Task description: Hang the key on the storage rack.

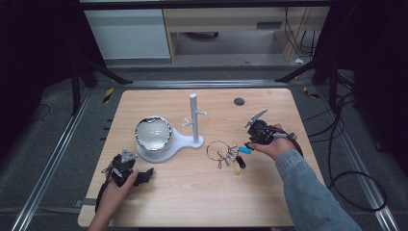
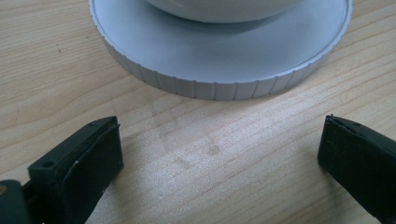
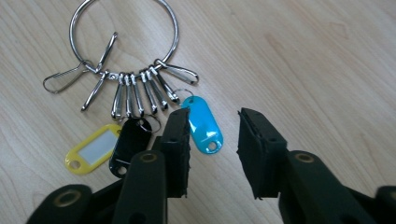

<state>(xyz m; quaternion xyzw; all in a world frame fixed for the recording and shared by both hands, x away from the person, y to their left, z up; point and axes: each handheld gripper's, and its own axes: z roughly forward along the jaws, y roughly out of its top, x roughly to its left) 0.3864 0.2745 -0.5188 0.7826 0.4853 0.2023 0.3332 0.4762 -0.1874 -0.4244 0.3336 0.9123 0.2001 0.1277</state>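
Key ring (image 3: 123, 39) flat on table, tags toward right claw (image 3: 212, 140), blue tag (image 3: 204, 123) between parted jaws.

The left gripper (image 2: 219, 154) is seen from behind its two black jaws, which are spread wide apart with nothing held between them. The jaws are positioned low over a light wooden table (image 2: 233, 177). Ahead of them, a round grey base (image 2: 219, 56) with a ribbed edge is set flat on the table, apart from the jaws. The underside of a white bowl (image 2: 224, 9) is seen resting on it.
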